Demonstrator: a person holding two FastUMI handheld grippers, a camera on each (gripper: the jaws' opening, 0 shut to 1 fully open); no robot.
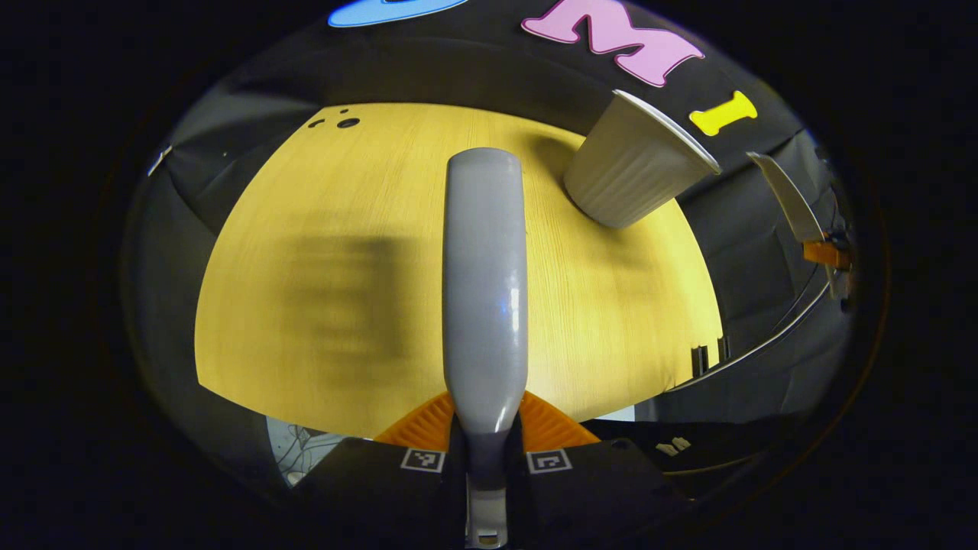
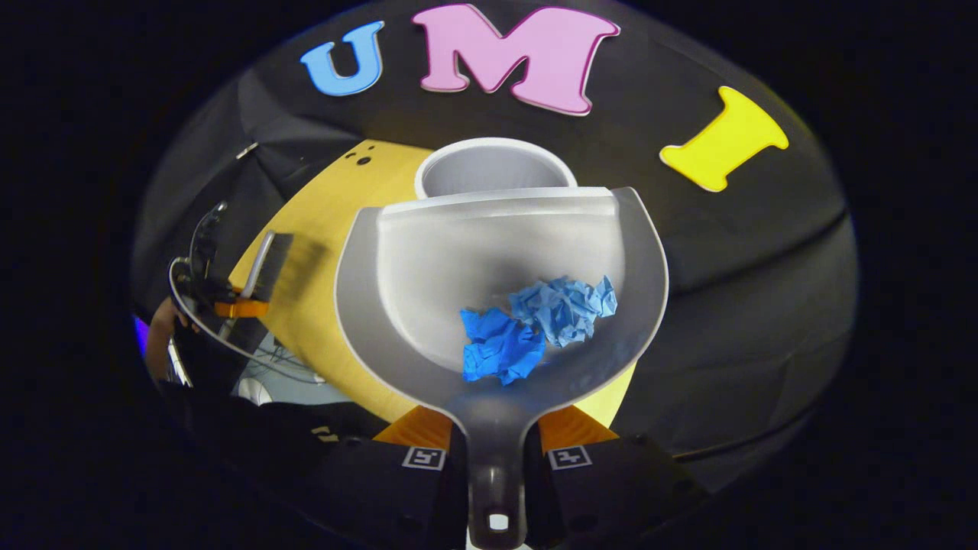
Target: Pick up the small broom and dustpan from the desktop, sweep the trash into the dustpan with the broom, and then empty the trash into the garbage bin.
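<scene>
While two crumpled blue wads (image 2: 535, 328) lay in the dustpan (image 2: 428, 305), that pan hung above the surface (image 2: 321, 221) with its front lip just before the bin (image 2: 495, 164), whose open mouth showed behind it. The right tool (image 2: 497, 458) was pinching the pan's handle between both fingers. Off to the side in the right gripper view, the left tool (image 2: 237, 309) held the broom (image 2: 267, 267) clear of the surface. In the left gripper view the broom's handle (image 1: 485, 283) ran straight ahead, pinched between that tool's (image 1: 486, 458) fingers, and the bin (image 1: 634, 172) stood near the surface's far edge.

I judged the sweeping finished and the emptying in hand. The next move would call for carrying the pan's lip over the bin's mouth and tipping it forward so the wads slid in rather than over the side.

The bin's inside was mostly hidden by the pan, the broom's bristles lay out of the left gripper view, and the left hand was dim and hard to make out.
</scene>
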